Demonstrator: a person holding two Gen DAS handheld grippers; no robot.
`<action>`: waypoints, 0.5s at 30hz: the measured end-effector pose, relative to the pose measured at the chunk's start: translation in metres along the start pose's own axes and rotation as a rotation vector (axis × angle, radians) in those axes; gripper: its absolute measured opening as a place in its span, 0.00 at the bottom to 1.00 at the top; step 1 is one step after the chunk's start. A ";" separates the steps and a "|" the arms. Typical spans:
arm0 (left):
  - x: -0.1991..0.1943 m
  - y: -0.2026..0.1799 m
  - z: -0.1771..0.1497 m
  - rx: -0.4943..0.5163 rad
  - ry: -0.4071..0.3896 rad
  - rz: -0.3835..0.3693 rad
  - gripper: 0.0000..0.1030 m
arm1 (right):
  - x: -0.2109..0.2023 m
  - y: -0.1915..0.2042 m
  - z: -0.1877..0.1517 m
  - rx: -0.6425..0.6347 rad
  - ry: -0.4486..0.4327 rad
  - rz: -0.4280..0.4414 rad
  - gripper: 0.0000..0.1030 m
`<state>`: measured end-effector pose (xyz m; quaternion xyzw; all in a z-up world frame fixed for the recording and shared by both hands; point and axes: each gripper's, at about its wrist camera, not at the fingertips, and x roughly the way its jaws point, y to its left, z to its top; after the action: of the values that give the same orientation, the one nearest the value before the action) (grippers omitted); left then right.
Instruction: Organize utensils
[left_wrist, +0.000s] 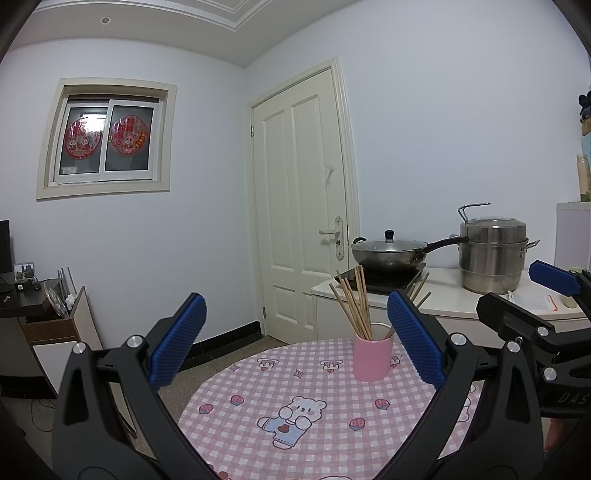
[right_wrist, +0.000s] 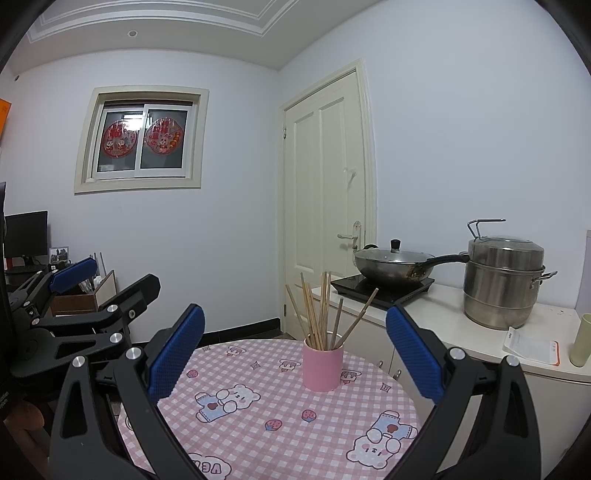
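A pink cup (left_wrist: 372, 356) stands upright on the round table with a pink checked cloth (left_wrist: 295, 435). Several wooden chopsticks (left_wrist: 354, 306) stand in the cup, fanned out. The cup (right_wrist: 322, 367) and chopsticks (right_wrist: 319, 314) also show in the right wrist view, on the same cloth (right_wrist: 266, 443). My left gripper (left_wrist: 295, 339) is open and empty, held above the table short of the cup. My right gripper (right_wrist: 295, 350) is open and empty, also short of the cup. The right gripper also shows at the right of the left wrist view (left_wrist: 517, 295), and the left gripper at the left of the right wrist view (right_wrist: 107, 280).
A white counter (right_wrist: 461, 325) stands behind the table with a lidded wok (right_wrist: 393, 264) on an induction hob, a steel steamer pot (right_wrist: 504, 282), a white pouch (right_wrist: 530, 349) and a green cup (right_wrist: 581, 339). A closed door (right_wrist: 325, 206) is behind. A desk with a monitor (right_wrist: 26, 234) is at left.
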<state>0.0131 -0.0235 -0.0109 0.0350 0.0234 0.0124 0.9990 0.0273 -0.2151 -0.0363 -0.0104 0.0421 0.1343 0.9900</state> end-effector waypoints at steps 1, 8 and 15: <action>0.000 0.000 0.000 0.000 0.000 0.001 0.94 | 0.000 0.000 0.000 0.000 0.001 0.000 0.92; 0.001 0.000 0.000 -0.001 0.004 -0.001 0.94 | 0.002 0.000 0.000 -0.001 0.005 -0.001 0.92; 0.003 0.001 -0.001 -0.002 0.005 -0.001 0.94 | 0.005 -0.001 0.000 -0.002 0.008 0.001 0.92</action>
<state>0.0157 -0.0224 -0.0121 0.0340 0.0260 0.0122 0.9990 0.0326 -0.2143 -0.0366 -0.0119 0.0458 0.1347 0.9898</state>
